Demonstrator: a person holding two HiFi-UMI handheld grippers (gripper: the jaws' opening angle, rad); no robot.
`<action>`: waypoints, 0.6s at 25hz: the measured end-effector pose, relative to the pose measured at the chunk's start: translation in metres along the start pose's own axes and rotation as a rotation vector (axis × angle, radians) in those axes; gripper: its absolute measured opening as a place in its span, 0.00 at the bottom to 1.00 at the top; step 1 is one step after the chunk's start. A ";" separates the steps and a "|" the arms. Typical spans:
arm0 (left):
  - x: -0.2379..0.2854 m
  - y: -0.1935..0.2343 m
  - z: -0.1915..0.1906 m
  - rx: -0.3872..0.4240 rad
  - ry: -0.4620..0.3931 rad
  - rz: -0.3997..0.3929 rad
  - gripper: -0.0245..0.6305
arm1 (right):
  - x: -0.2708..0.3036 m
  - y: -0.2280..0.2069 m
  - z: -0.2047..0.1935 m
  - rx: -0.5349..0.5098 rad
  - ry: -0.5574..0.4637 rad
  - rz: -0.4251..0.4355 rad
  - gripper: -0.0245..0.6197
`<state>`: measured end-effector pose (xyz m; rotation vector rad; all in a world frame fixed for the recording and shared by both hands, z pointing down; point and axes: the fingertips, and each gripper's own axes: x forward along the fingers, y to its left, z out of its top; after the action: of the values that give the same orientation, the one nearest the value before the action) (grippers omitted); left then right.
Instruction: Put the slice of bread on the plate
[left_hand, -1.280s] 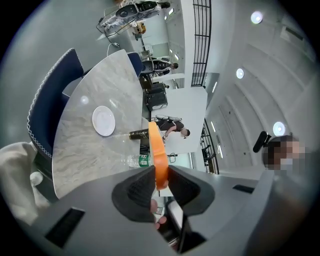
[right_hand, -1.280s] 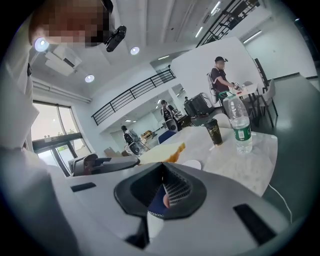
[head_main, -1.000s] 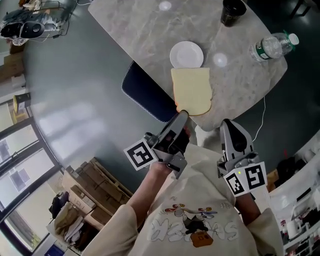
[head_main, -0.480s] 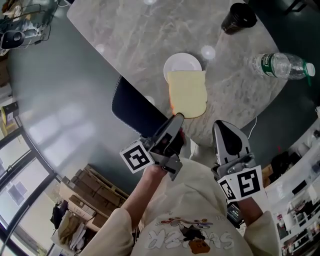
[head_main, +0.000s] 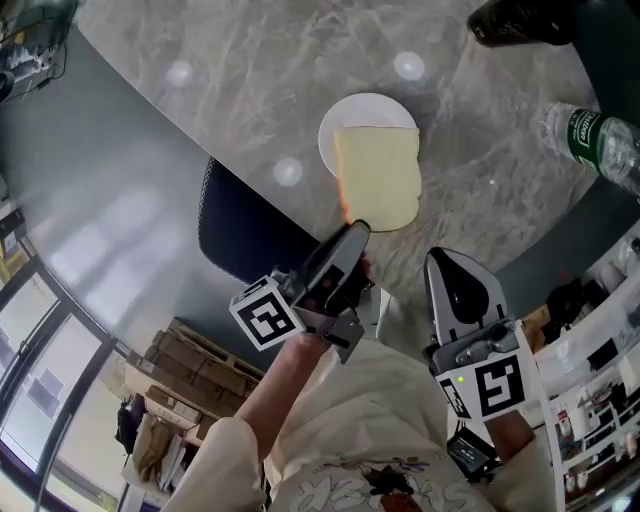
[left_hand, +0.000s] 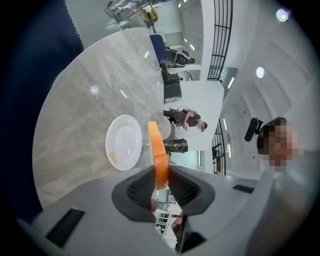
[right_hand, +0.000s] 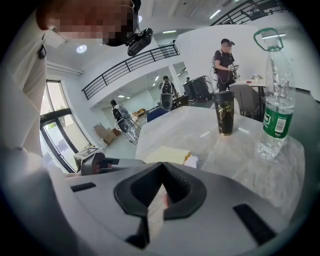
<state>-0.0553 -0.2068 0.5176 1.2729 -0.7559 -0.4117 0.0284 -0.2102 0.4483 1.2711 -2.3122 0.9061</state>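
A pale square slice of bread (head_main: 378, 175) hangs flat over the marble table (head_main: 250, 70). Its far half overlaps the small white plate (head_main: 342, 122). My left gripper (head_main: 355, 228) is shut on the slice's near edge. In the left gripper view the bread (left_hand: 159, 150) shows edge-on as an orange crust pinched between the ribbed pads, with the plate (left_hand: 123, 141) just beyond and to the left. My right gripper (head_main: 455, 285) hangs shut and empty, nearer me and to the right of the bread. In its own view the jaws (right_hand: 162, 169) meet, and the bread (right_hand: 167, 154) lies just ahead.
A dark blue chair (head_main: 245, 225) stands at the table's near edge, left of the left gripper. A plastic water bottle (head_main: 600, 140) lies at the right and a dark cup (head_main: 520, 20) stands at the far right. Other people stand in the background.
The left gripper has carried the bread forward and down, so it now covers more of the plate. The right gripper has sunk alongside, still shut.
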 end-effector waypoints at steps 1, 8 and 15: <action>0.003 0.004 0.004 0.011 0.006 -0.003 0.17 | 0.005 -0.002 -0.002 0.000 0.004 -0.003 0.05; 0.025 0.022 0.026 0.044 0.028 0.002 0.17 | 0.041 -0.005 -0.009 0.021 0.016 -0.007 0.05; 0.033 0.036 0.037 0.034 0.048 0.033 0.17 | 0.065 0.003 -0.008 0.016 0.034 0.040 0.05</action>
<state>-0.0632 -0.2446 0.5647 1.2958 -0.7452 -0.3422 -0.0088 -0.2437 0.4898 1.2102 -2.3166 0.9536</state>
